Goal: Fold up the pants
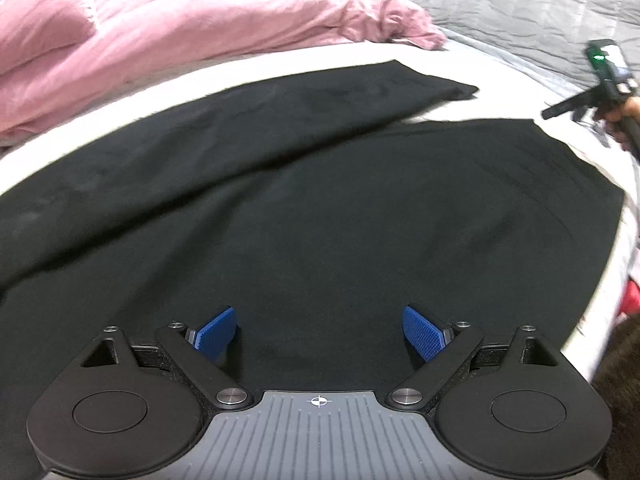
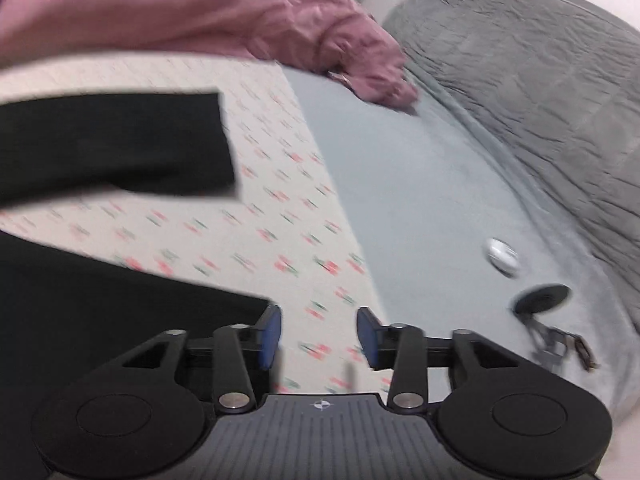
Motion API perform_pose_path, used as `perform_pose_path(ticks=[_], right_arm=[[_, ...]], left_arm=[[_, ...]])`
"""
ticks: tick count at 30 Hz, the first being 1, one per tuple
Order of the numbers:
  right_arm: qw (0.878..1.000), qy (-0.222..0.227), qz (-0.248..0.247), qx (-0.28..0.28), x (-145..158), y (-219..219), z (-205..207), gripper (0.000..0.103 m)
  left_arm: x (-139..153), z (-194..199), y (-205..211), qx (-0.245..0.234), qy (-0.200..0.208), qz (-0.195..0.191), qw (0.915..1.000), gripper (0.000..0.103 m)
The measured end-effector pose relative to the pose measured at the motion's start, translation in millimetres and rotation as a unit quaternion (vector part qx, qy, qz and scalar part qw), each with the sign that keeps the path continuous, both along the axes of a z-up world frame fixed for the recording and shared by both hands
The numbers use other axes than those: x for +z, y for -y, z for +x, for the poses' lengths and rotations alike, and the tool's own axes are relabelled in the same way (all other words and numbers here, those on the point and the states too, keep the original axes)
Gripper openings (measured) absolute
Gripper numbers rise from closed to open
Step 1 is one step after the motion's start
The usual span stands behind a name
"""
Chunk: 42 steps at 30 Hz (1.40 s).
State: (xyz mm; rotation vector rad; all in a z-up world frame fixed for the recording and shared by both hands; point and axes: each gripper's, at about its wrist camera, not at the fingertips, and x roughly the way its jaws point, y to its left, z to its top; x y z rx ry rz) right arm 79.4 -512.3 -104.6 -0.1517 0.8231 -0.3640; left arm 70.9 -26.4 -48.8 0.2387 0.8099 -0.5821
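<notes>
Left wrist view puts the pink duvet (image 1: pixel 168 20) far ahead and to the left of the left gripper (image 1: pixel 320 336), whose blue pads stand wide apart with nothing between them, hovering low over the black pants (image 1: pixel 320 208). The pants lie spread flat on the patterned sheet (image 1: pixel 460 110), filling the ground straight ahead, their two legs running away toward the upper right and parting at the hems. Further right, beyond the nearer hem, the right gripper (image 1: pixel 560 110) shows small in a person's hand. From its own camera, the nearer leg's hem corner lies just left of the right gripper (image 2: pixel 318 334), whose jaws are partly open and empty over bare sheet. Judging by this, the fold is not yet begun; next each gripper likely needs to pinch an edge of one leg and carry it over the other.
</notes>
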Motion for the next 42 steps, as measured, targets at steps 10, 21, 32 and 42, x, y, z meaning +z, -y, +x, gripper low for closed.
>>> perform_pose_path(ticks=[10,21,32,42], right_arm=[[0.986,0.058,0.157,0.012,-5.7,-12.8,54.2,0.063],[0.946,0.12,0.3,-0.032,-45.0,15.2,101.7,0.063],[0.926,0.198,0.321,-0.035,-59.4,20.6,88.3,0.026],[0.922,0.236,0.307,-0.009,-13.3,9.1,77.2,0.001]], left_arm=[[52.8,100.3,14.3,0.049,0.036,0.016,0.998,0.093],[31.3,253.1,110.8,-0.036,0.064,0.062,0.9953,0.091],[-14.6,342.5,197.8,-0.116,-0.029,0.034,0.9922,0.047],[19.6,333.8,199.8,-0.107,0.016,-0.012,0.994,0.0]])
